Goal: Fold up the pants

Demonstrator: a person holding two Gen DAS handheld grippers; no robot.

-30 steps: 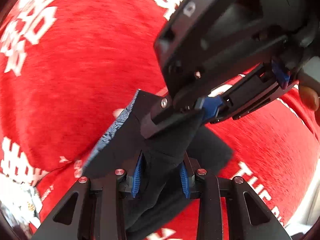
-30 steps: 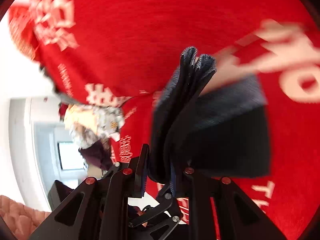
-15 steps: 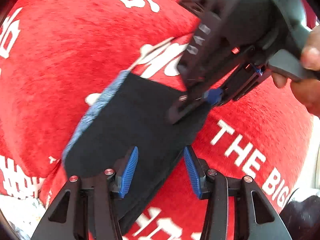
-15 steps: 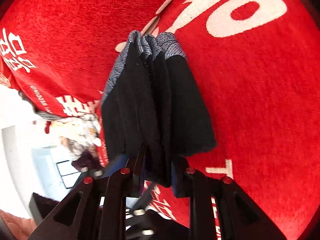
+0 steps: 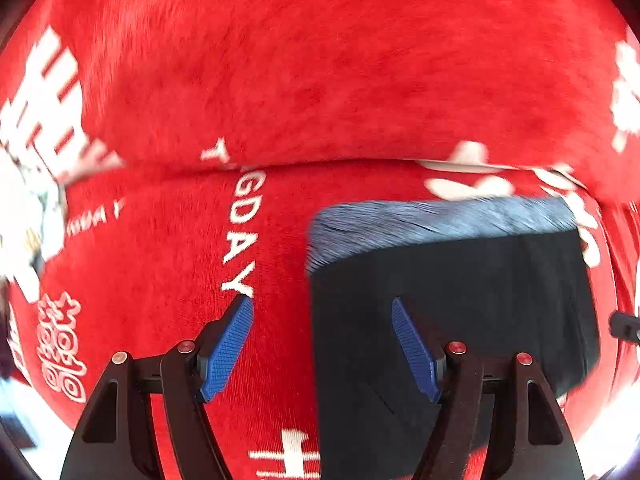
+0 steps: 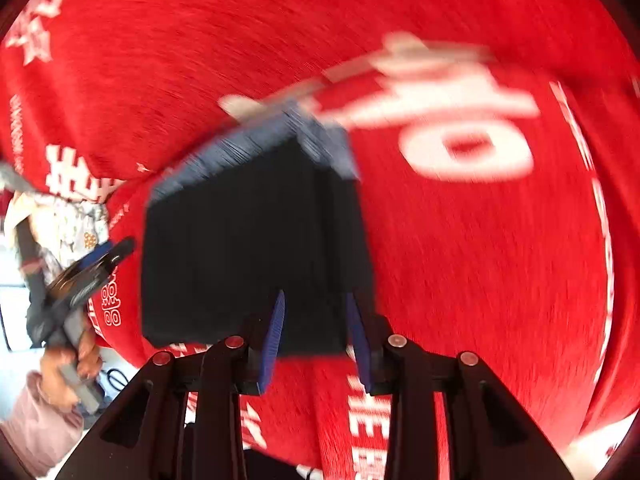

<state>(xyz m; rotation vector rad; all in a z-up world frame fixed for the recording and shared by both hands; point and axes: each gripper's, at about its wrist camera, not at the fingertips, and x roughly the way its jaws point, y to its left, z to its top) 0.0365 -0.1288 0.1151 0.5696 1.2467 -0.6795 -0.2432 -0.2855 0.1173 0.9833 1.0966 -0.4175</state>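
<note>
- Red blanket [image 5: 320, 80] with white lettering fills both views.
- Folded dark pants [image 5: 460, 280] lie flat on it, lower right in my left view, centre in my right.
- My left gripper [image 5: 322, 320] is opening, clear of the cloth.
- My right gripper [image 6: 316, 312] is opening; the pants' near edge sits between its jaws, blurred.

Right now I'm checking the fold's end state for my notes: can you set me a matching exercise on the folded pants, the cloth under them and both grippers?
1. folded black pants with grey-blue waistband
2. red printed cloth
3. left gripper
4. right gripper

A. jaws opening over the cloth, beside the pants
B. lying flat
C. white lettering
D. jaws opening astride the pants' edge

Pairs: 1-B, 2-C, 3-A, 4-D
</note>
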